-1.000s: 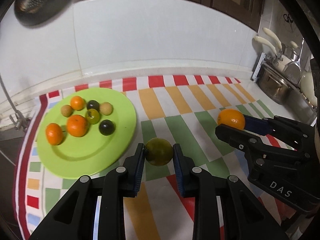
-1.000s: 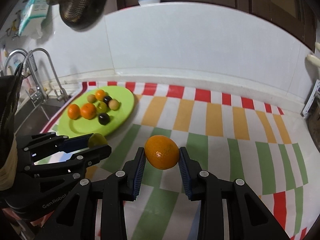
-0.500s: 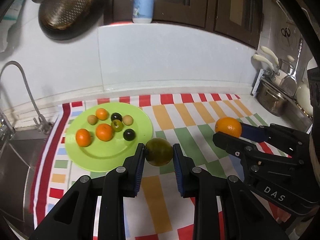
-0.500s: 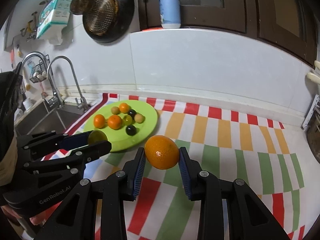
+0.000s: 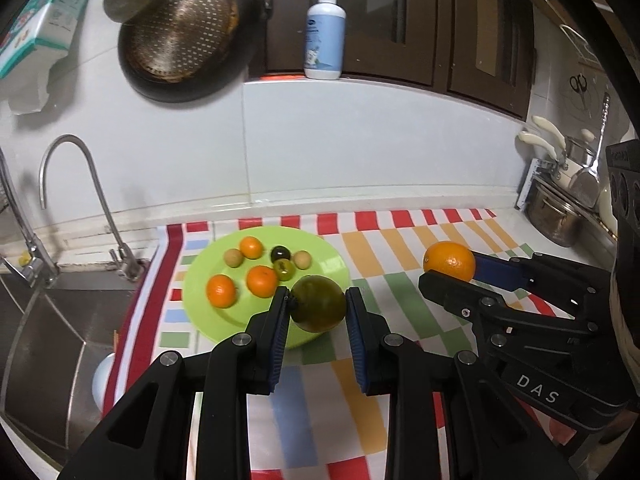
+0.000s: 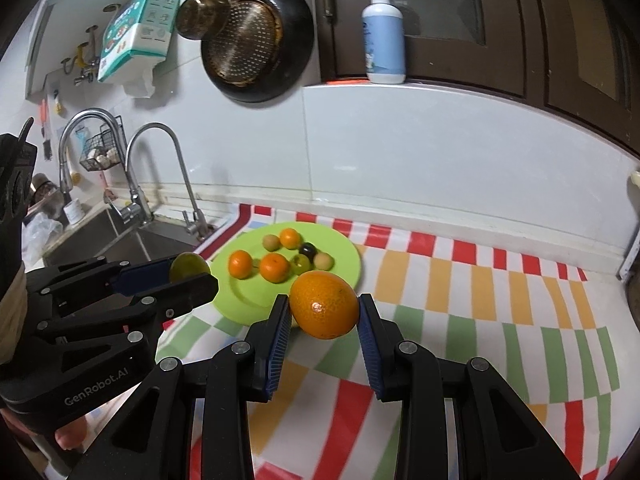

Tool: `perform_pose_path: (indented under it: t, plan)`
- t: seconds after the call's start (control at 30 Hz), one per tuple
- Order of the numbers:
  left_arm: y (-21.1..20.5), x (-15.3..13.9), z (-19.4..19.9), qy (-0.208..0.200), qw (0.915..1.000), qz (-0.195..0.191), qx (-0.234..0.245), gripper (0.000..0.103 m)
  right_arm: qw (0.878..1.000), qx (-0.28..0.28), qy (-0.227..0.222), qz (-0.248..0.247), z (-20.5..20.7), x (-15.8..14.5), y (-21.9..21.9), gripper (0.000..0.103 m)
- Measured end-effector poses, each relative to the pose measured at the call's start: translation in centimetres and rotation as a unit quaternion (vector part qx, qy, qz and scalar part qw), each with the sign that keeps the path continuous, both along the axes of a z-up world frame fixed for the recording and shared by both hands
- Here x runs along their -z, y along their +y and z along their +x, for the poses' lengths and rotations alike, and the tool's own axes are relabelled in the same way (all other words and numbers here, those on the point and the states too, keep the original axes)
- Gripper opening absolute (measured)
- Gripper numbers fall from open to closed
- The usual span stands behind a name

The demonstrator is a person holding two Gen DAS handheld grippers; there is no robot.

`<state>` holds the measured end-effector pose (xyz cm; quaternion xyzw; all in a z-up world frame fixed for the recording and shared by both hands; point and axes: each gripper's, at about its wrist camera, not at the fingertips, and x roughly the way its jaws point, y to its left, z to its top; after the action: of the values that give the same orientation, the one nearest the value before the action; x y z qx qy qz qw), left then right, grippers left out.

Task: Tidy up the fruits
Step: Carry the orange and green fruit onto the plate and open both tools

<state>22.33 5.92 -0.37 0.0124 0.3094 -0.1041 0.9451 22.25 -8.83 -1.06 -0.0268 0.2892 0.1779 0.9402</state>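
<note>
Both fruits are off the tabletop [image 5: 400, 432] and in carry. The left hand-held gripper [image 5: 318, 306] is clamped on a dark green fruit [image 5: 318, 303] in the air at the near rim of the green plate [image 5: 332, 256]; the right hand-held gripper [image 6: 323, 307] pinches an orange [image 6: 323, 306] above the striped cloth [image 6: 460, 312], just short of the plate. Next, each should probably be brought over a bare part of the plate, clear of the small fruits there, lowered and released.

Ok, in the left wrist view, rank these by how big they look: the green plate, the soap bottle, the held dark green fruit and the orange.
Largest to smallest as they look:
1. green plate
2. soap bottle
3. dark green fruit, though it is nearest the camera, which swells it
4. orange, close behind the fruit, so that order is unsure
</note>
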Motion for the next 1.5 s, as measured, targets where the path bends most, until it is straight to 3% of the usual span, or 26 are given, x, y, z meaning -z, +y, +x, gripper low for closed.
perform_pose_path:
  t: [0.63,1.3,1.5]
  plan:
    - [4.9,1.6,3.2,0.021,0.9990,0.003,-0.041,0.028,0.999,-0.029,0.022,0.003,4.6,1.3,4.9,0.035]
    - [6.6,7.2,9.4,0.080,0.9968,-0.006,-0.004,0.028,0.994,-0.060,0.088,-0.016,10.9,6.3,8.2,0.035]
    - [6.2,7.5,9.8,0.073,0.9973,0.002,0.007,0.031,0.993,-0.063,0.096,-0.015,11.8,7.2,8.3,0.035]
